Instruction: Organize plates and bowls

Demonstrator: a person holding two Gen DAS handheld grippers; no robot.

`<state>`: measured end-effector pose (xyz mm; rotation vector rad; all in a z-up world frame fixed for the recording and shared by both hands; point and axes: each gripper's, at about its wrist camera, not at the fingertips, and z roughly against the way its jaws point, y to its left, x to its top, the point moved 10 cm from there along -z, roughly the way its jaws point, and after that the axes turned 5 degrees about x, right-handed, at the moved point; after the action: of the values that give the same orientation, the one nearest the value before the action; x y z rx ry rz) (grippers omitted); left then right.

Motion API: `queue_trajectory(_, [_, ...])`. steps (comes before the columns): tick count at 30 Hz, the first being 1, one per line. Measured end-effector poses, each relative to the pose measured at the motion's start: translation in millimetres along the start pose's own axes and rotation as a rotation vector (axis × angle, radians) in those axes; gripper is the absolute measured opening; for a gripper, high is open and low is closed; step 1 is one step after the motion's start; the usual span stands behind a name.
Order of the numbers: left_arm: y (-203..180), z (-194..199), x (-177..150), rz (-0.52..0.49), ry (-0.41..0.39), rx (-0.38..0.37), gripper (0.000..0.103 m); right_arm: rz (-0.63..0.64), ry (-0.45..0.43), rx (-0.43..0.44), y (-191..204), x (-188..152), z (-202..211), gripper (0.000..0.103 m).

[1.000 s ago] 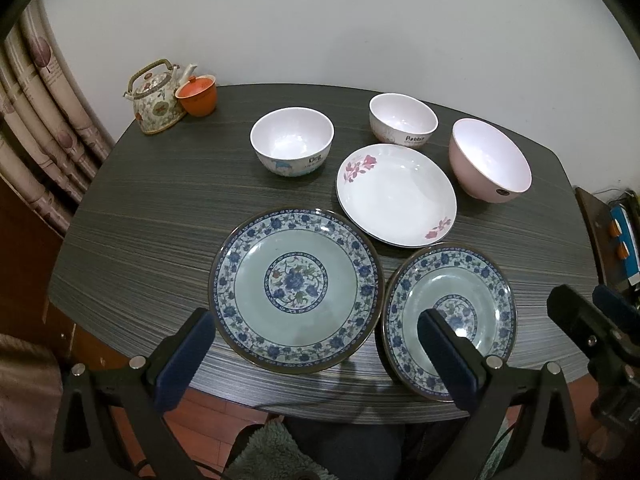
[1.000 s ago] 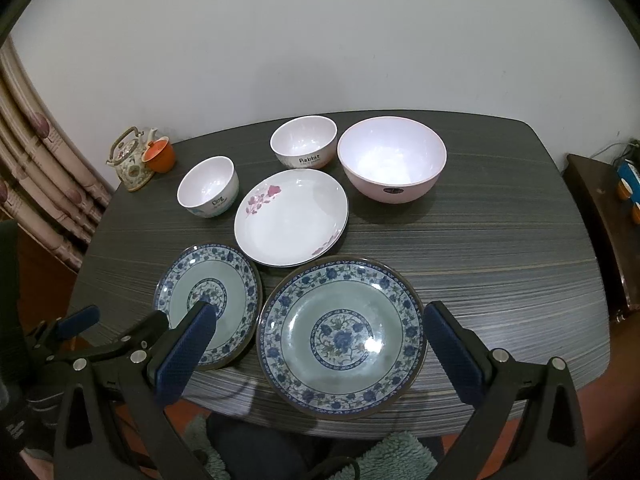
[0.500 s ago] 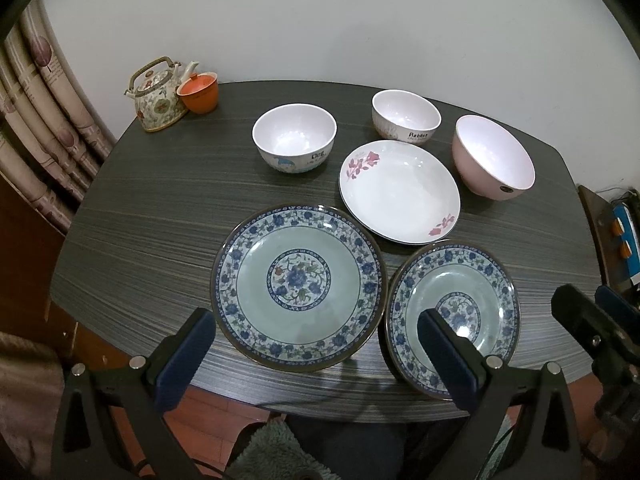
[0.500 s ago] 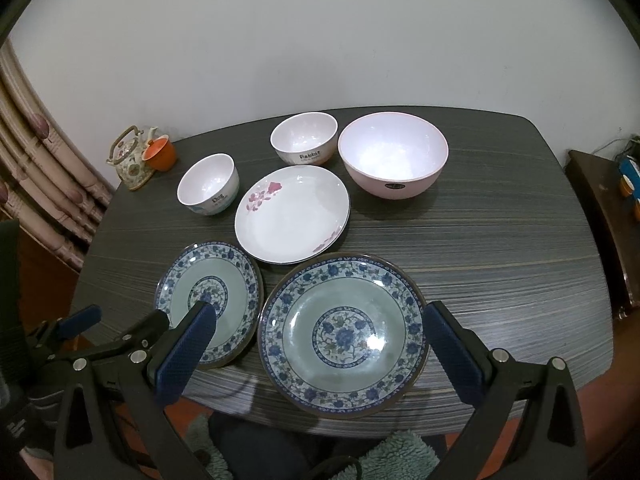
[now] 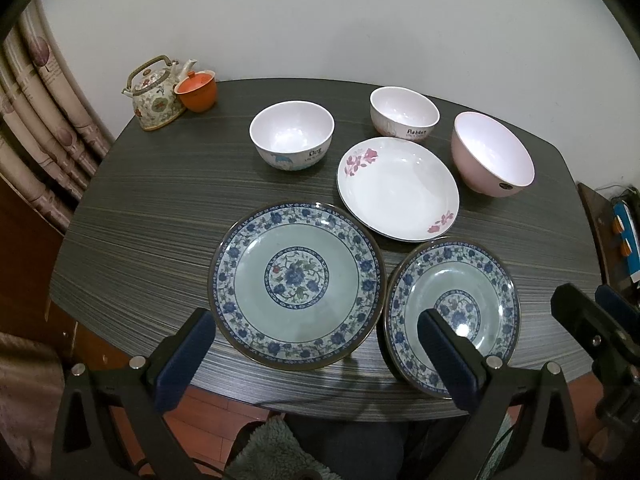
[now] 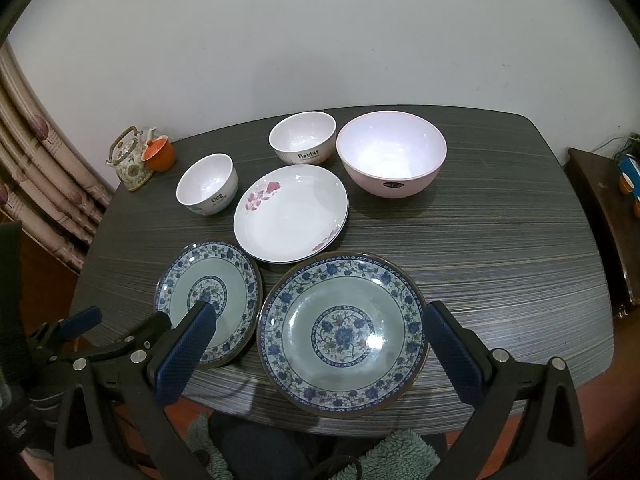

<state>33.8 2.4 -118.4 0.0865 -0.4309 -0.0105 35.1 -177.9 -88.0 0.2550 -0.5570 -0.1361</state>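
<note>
Both grippers held above the near edge of the dark wood-grain table [image 5: 160, 208], nothing between the fingers of either. Left gripper [image 5: 316, 354] spread wide, its blue pads straddling the near rim of the left blue-patterned plate [image 5: 296, 284] from above, not touching it. Right gripper [image 6: 320, 350] likewise spread wide, framing the right blue-patterned plate [image 6: 342, 334], clear of its rim.

Two blue-patterned plates set side by side at the near edge, rims just beside each other or touching; hard to tell which. Equal in size or not: impossible to judge, since each looks larger from its own camera. Beyond them, near the table's middle, a white plate with pink flowers [image 5: 398, 188], its near rim just beside both blue plates. Farther still, a row of three bowls: a white bowl marked "Dog" [image 5: 292, 140] to the left, a white bowl marked "Rabbit" [image 5: 404, 114] behind the flowered plate, and a larger pink bowl [image 5: 492, 154] to the right, all upright and empty, none stacked.

At the far left corner, a floral teapot [image 5: 154, 94] with an orange lidded cup [image 5: 197, 87] touching its right side. Patterned curtain [image 5: 36, 92] along the left. Fleecy grey-green fabric [image 6: 396, 456] below the near table edge.
</note>
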Motion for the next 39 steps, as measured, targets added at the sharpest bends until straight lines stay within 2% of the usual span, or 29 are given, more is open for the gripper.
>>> queue_trajectory(29, [3, -7, 0, 0.017, 0.020, -0.007, 0.103, -0.009, 0.014, 0.019, -1, -4, -4, 0.102])
queue_trajectory(34, [9, -11, 0, 0.047, 0.030, -0.045, 0.103, -0.016, 0.027, 0.029, -3, -7, -7, 0.102])
queue_trajectory(37, [14, -16, 2, 0.084, 0.047, -0.113, 0.103, -0.016, 0.036, 0.046, -2, -6, -9, 0.103])
queue_trajectory(39, [19, -20, 3, 0.125, 0.066, -0.187, 0.103, -0.019, 0.045, 0.066, -1, -8, -13, 0.103])
